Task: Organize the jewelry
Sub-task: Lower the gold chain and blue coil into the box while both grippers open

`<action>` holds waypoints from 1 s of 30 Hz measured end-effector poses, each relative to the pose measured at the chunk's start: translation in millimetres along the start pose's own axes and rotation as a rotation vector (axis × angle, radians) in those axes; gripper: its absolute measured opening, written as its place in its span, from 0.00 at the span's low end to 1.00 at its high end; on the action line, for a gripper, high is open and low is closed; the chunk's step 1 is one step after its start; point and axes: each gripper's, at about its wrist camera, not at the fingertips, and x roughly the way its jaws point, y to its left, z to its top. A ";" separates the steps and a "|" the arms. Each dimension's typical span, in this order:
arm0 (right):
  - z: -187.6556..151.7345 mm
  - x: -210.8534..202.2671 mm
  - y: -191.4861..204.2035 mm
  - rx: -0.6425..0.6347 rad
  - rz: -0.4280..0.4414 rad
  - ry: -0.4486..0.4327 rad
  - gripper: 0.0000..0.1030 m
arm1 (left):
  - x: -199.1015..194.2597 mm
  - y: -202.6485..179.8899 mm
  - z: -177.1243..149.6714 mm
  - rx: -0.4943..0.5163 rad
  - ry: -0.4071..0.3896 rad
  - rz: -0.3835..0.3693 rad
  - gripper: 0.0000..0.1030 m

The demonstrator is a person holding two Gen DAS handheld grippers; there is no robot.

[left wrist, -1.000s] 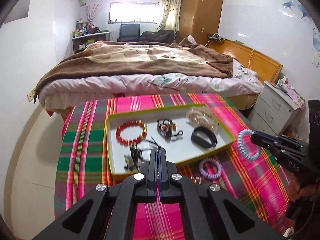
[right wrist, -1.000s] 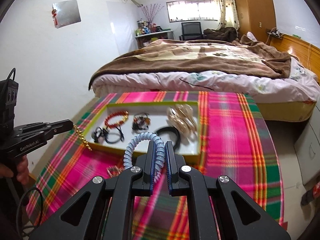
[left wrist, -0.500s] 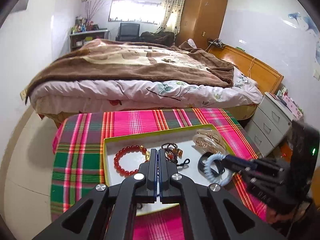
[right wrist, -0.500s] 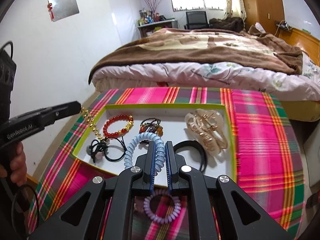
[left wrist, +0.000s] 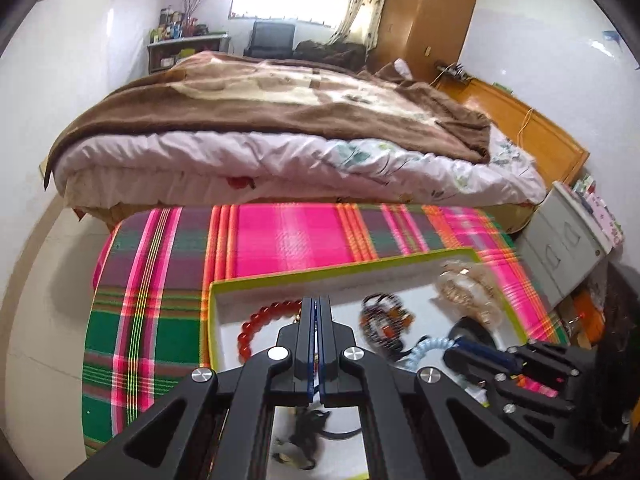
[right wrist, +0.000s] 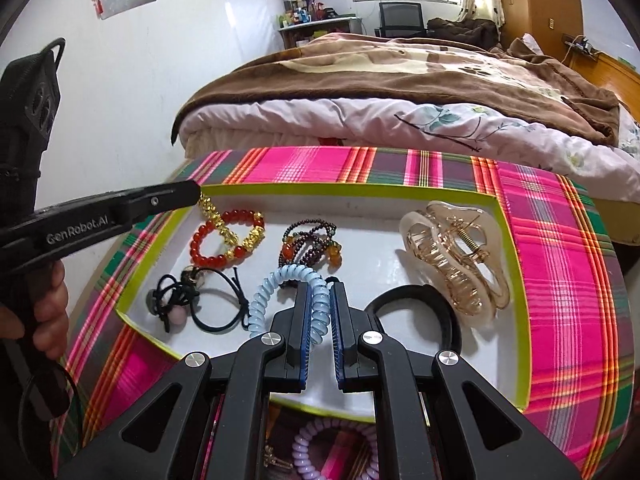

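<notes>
R gripper point(right wrist: 320, 300): jaws nearly together, clamped on a pale blue spiral hair tie point(right wrist: 280, 284); coil loops out left of the fingers, hanging over the tray floor.
L gripper point(right wrist: 192, 192): jaws pressed together, a gold bead chain point(right wrist: 212, 216) pinched at the tip; chain drapes down across the red bead bracelet point(right wrist: 224, 240). In L wrist view the fingers point(left wrist: 308, 320) meet w/ no gap.
L hand point(right wrist: 48, 300): wrapped round the L gripper handle, at left edge of R wrist view.
Tray point(right wrist: 340, 192): shallow white box w/ lime-green rim, on the plaid cloth point(right wrist: 560, 280); both gripper tips over it.
Tray, left part: red bead bracelet w/ gold beads, near the far left corner; black elastic ties point(right wrist: 200, 300) w/ small charms just in front of it.
Tray, middle: dark bead bracelet point(right wrist: 312, 240) w/ orange beads, bunched up, just beyond the blue coil.
Tray, right part: clear tan claw clip point(right wrist: 452, 264) lying on its side; black band point(right wrist: 420, 308) beside it, partly hidden behind the R gripper.
Outside tray: lilac spiral hair tie point(right wrist: 332, 452) on the cloth, near side of the rim, seen under the R gripper; small gold item point(right wrist: 272, 460) left of it, too hidden to tell what.
Table: plaid cloth in pink, green, orange covers the top.
Beyond: bed point(right wrist: 400, 92) w/ brown blanket right behind the table; wood wardrobe point(left wrist: 424, 20) at the far wall; grey drawer unit point(left wrist: 560, 240) to the right in L wrist view.
</notes>
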 end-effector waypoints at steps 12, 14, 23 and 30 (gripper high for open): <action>-3.8 11.6 5.5 -0.046 -0.064 0.022 0.09 | 23.9 11.8 -13.8 -0.001 0.061 0.077 0.01; -4.7 12.1 5.9 -0.049 -0.068 0.025 0.09 | 25.5 12.5 -15.8 -0.003 0.067 0.076 0.01; -5.8 14.4 6.2 -0.051 -0.077 0.034 0.10 | 29.0 15.1 -20.3 -0.008 0.086 0.095 0.02; -7.6 10.3 7.7 -0.043 -0.073 0.029 0.14 | 22.1 15.6 -23.2 -0.018 0.067 0.107 0.30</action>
